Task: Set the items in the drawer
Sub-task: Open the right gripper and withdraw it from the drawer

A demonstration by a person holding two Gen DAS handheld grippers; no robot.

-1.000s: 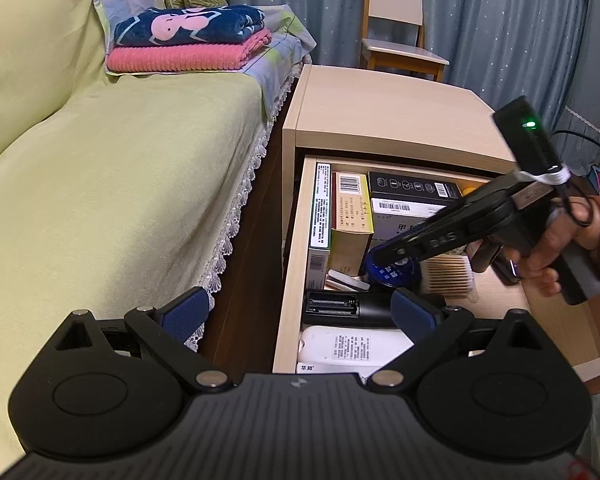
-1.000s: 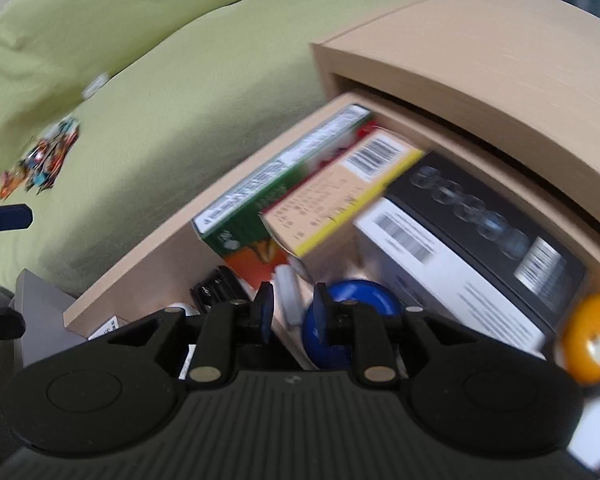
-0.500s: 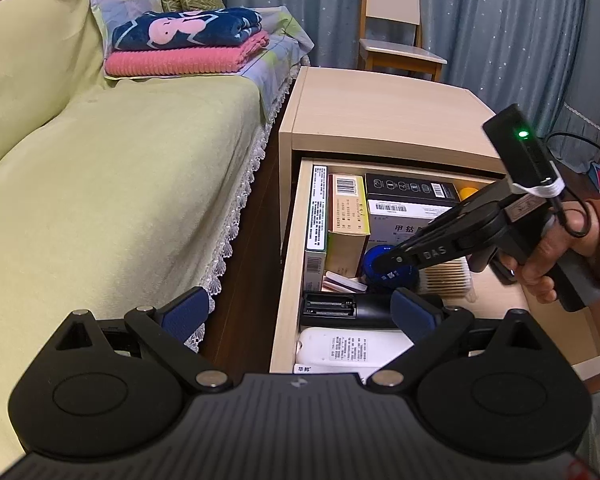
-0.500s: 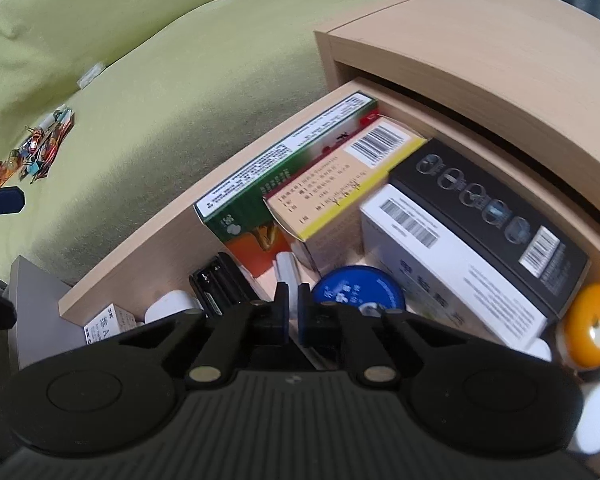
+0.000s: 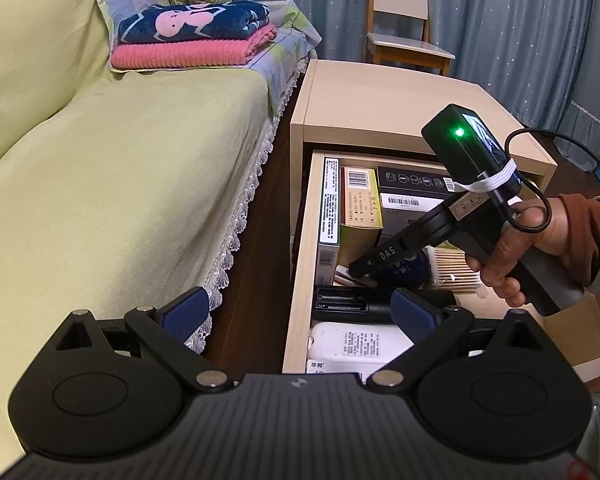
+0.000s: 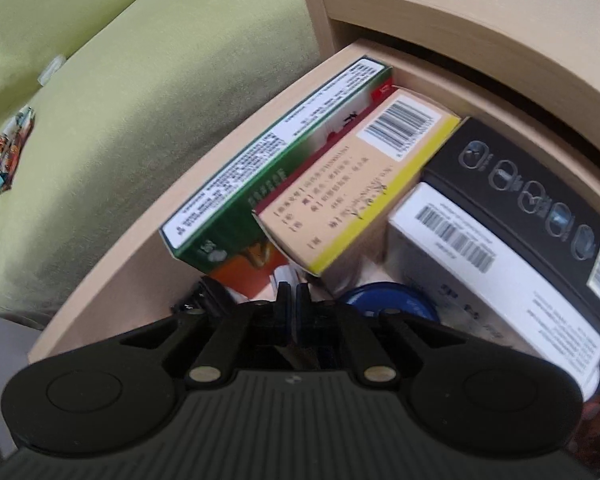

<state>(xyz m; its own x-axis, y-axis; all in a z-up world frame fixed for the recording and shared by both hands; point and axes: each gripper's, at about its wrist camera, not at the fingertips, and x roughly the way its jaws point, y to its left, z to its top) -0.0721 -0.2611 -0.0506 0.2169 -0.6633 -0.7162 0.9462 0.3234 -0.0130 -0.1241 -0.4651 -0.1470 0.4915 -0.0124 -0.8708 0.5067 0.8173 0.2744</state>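
Left wrist view: my left gripper is spread wide, its ribbed blue pads empty, low in frame above the pale wood drawer. Centre frame, glossy cardboard boxes, a round blue tin and cotton swabs fill it. My right gripper is pinched nearly closed on nothing I can see; a second ago it was parted and nearer the tin.
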